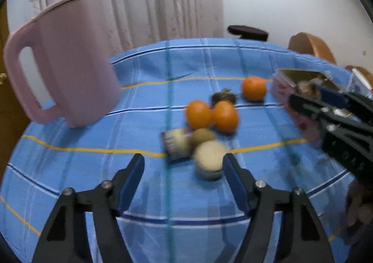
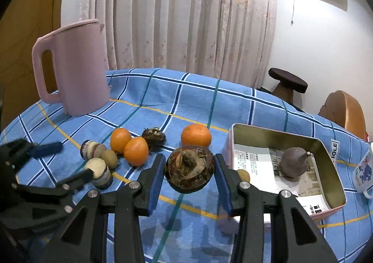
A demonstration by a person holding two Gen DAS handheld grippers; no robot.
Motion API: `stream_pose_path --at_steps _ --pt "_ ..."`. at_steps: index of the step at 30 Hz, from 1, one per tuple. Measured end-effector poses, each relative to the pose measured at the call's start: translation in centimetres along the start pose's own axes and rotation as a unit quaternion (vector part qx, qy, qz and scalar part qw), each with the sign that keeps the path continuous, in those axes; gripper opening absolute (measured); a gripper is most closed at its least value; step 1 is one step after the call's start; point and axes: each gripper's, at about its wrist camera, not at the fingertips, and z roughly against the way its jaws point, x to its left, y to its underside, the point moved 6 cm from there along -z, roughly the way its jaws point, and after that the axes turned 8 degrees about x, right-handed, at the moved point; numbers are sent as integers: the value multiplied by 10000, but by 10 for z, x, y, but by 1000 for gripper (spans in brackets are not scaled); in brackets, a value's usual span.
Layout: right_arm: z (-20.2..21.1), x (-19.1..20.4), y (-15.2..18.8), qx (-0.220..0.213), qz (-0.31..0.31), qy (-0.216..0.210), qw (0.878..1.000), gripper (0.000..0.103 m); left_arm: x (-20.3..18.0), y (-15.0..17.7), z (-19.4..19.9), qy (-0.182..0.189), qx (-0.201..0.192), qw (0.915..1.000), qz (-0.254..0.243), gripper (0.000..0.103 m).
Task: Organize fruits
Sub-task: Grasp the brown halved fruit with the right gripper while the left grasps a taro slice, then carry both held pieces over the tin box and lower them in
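Blurring smears most of the left wrist view, so the small fruit there are hard to read. Right gripper [image 2: 188, 167] has its jaws clamped on a dark brown, rough, scaly round fruit [image 2: 189, 171], held up above the table [image 2: 163, 99] just beside the tin. In the left view that gripper [image 1: 305, 90] and its load show only as a dark smudge at the right edge, w/ a bit of hand [image 1: 359, 204] cut off below it.

Left gripper [image 1: 184, 167] has its jaws fairly wide, nothing between them; one blue pad sits right by a pale cut-faced piece [image 1: 209, 160], touching or not I can't tell. No earlier frame, so just that.

Loose on the blue checked cloth: two smooth oranges [image 2: 129, 146] touching each other, a third orange [image 2: 196, 135] apart, another rough brown fruit [image 2: 154, 136] behind the pair, a fuzzy kiwi [image 2: 109, 158], and a second sliced pale piece w/ purple skin [image 2: 92, 148]. Another kiwi [image 2: 243, 174] is half hidden behind the right jaw.

Rectangular metal tin [image 2: 335, 169], gold inside, lined w/ printed paper, holds one dull purple-brown round fruit [image 2: 292, 161]. Pink matte plastic jug [image 2: 77, 69] w/ handle stands at the back left. Patterned mug [image 2: 363, 169] is cut off at the right edge.
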Motion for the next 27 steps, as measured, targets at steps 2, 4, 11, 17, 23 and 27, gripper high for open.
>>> stream_pose_path --at_steps 2,4,11,17,23,27 --pt "1 -3 0 0 -23 -8 10000 44 -12 -3 -5 66 79 9999 -63 72" --pt "1 -3 0 5 -43 -19 10000 44 -22 -5 -10 77 136 9998 -117 68" --pt "1 -6 1 11 -70 -39 10000 44 -20 -7 -32 272 396 9986 206 37" --pt "4 -5 0 -47 -54 -75 9999 44 -21 -6 -22 170 153 9995 211 37" --pt "14 -21 -3 -192 -264 -200 9993 44 -31 -24 12 255 -539 9981 147 37" --pt "23 -41 -5 -331 -444 -190 9983 44 -42 -42 29 471 -895 9947 168 37"
